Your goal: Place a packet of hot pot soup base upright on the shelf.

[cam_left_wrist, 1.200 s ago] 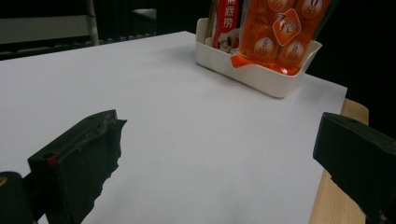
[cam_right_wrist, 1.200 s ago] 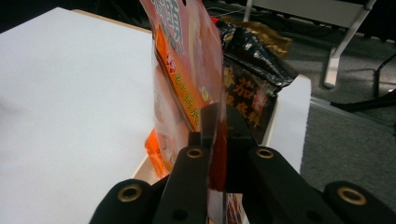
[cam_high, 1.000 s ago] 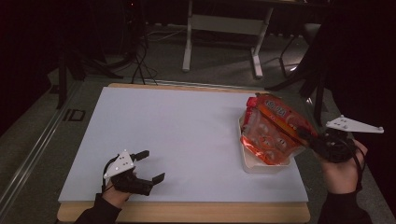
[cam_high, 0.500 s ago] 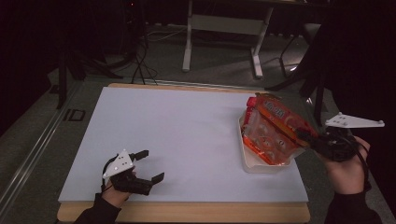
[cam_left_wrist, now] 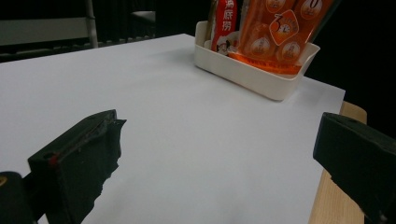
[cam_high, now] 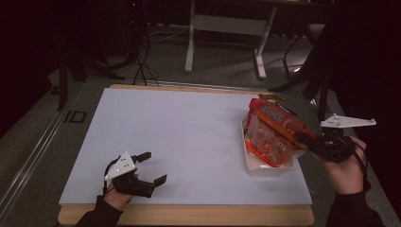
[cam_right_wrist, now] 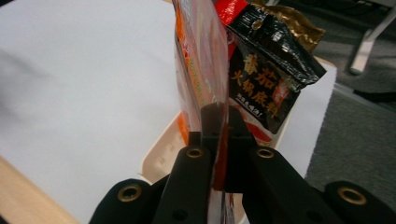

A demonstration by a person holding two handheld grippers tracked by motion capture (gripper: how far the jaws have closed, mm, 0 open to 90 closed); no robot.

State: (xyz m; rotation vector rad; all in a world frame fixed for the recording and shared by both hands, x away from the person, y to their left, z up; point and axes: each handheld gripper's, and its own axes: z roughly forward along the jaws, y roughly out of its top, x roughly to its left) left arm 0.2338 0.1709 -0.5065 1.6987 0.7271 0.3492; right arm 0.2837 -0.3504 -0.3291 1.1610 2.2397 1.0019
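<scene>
While the left gripper [cam_high: 153,167] is resting spread and empty on the table [cam_high: 189,132], the right gripper [cam_high: 302,138] is clenching an orange packet [cam_high: 274,135] over the white tray [cam_high: 255,165].

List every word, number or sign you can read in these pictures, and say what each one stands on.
"ID": on the grey floor left of the table.
"番茄" with "火锅底料" below: on the black sauce packet.
"3": on the orange packet clamped in the right gripper.
Red strip in the white tray: Chinese print, too blurred.
</scene>
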